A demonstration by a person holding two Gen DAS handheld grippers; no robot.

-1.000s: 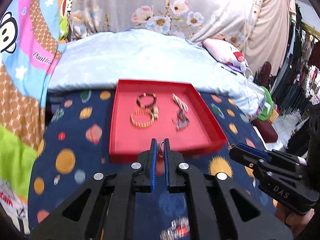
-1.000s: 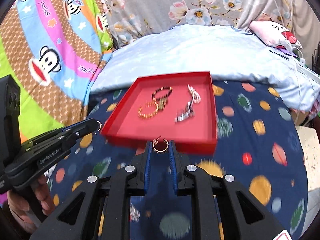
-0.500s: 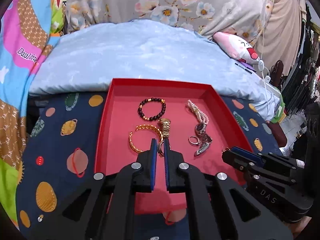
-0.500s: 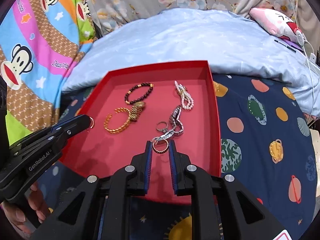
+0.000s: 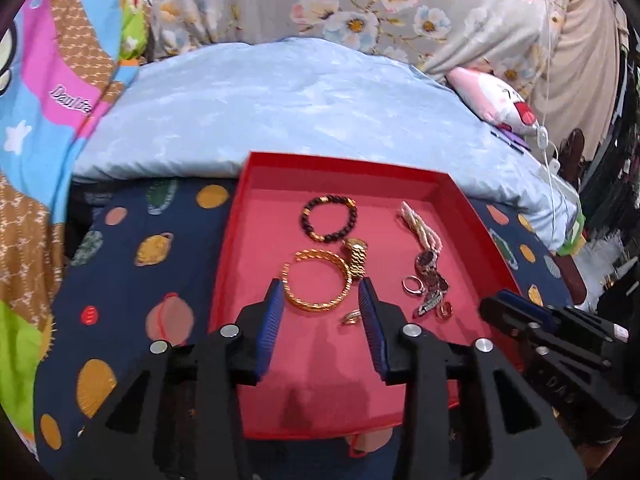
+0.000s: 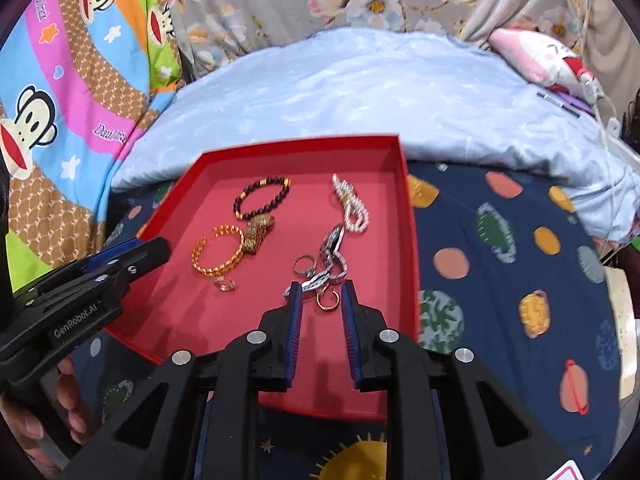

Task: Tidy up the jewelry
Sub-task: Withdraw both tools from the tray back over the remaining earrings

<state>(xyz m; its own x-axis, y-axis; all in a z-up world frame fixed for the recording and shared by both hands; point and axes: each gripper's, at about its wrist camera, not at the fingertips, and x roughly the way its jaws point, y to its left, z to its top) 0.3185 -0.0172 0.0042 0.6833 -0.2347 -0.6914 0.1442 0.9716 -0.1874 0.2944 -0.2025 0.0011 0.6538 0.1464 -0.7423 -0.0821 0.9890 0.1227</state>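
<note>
A red tray [image 5: 230,264] [image 6: 409,220] holds a dark bead bracelet [image 5: 329,218], a gold bangle [image 5: 316,280], a gold watch [image 5: 356,258], a pearl bracelet [image 5: 420,228] and a silver watch with rings [image 6: 332,252]. My left gripper [image 5: 321,292] hovers low over the tray, its jaws opening with nothing between the pads. A small gold earring [image 5: 351,317] [image 6: 225,285] lies on the tray by its right finger. My right gripper [image 6: 321,292] has its jaws opening too. A gold hoop earring [image 6: 328,302] lies loose on the tray between them, untouched by the pads.
The tray rests on a navy planet-print blanket [image 6: 500,280] on a bed. A pale blue duvet [image 5: 300,100] lies behind it, a cartoon monkey sheet [image 6: 60,100] to the left, a pink plush [image 6: 540,52] at far right. A hand [image 6: 52,420] holds the left gripper's handle.
Both grippers moved forward and down over the tray. Each was shut on an earring; now both stand open and the two earrings lie on the tray floor.
</note>
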